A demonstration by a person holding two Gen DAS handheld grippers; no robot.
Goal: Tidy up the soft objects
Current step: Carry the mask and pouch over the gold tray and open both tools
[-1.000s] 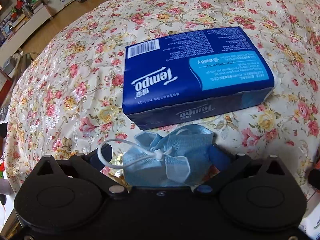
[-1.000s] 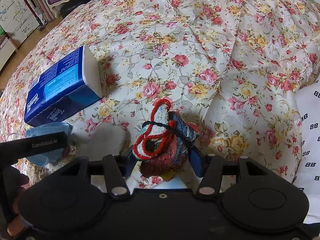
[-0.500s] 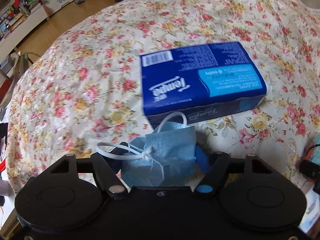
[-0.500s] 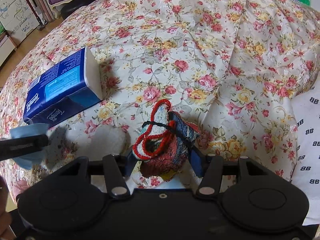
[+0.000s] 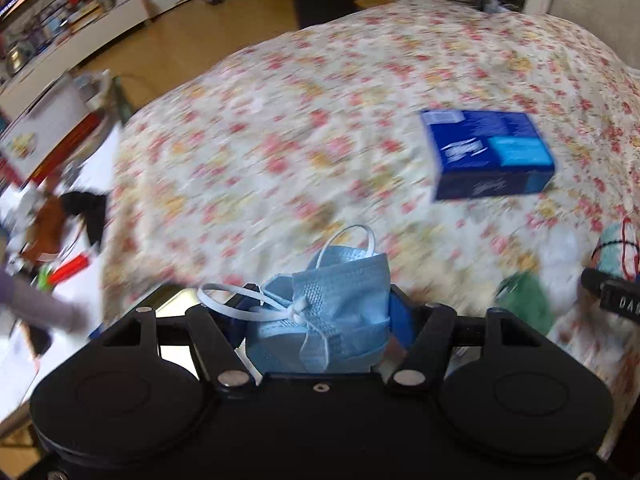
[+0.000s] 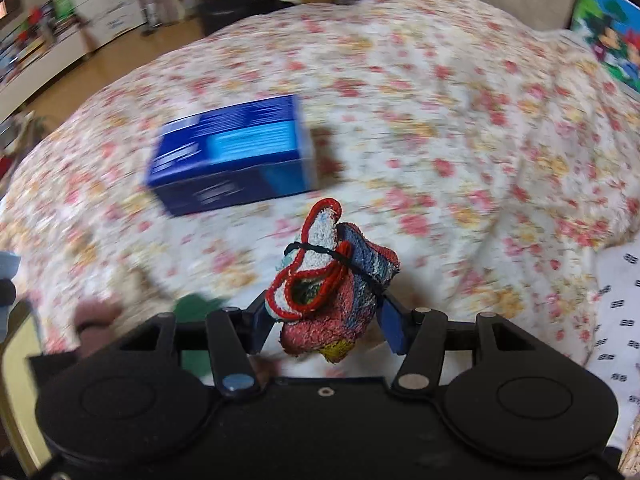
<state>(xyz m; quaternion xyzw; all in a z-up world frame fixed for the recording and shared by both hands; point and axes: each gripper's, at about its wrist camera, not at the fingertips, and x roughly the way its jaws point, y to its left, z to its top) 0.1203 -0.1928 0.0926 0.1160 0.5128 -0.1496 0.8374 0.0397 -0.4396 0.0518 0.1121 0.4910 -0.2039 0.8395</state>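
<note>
I have the left gripper (image 5: 320, 312) clamped on a crumpled light-blue face mask (image 5: 332, 316). The mask sits between the two blue pads, and its white ear loops (image 5: 256, 300) spill over the left finger and arch above the top fold. The mask is clear of the bed surface.

I have the right gripper (image 6: 328, 320) clamped on a bundled knitted cloth (image 6: 332, 280), which is red, white and blue with a red cord edging and a thin black band around it. The bundle stands up between the blue pads, above the bedspread.

A floral bedspread (image 5: 280, 140) covers the bed in both views; motion blur smears its pattern. A dark-blue tissue pack (image 5: 488, 156) lies flat on the bedspread, well apart from the mask and ahead-right of it in the left wrist view. In the right wrist view the same pack (image 6: 232, 156) lies ahead-left of the cloth bundle.

At the right edge of the left wrist view I see part of the right gripper (image 5: 612, 296) with the cloth bundle. A green item (image 5: 524, 304) shows near it; blur prevents identification. A wooden floor (image 5: 180, 44) and shelving (image 5: 72, 12) lie beyond the bed.
</note>
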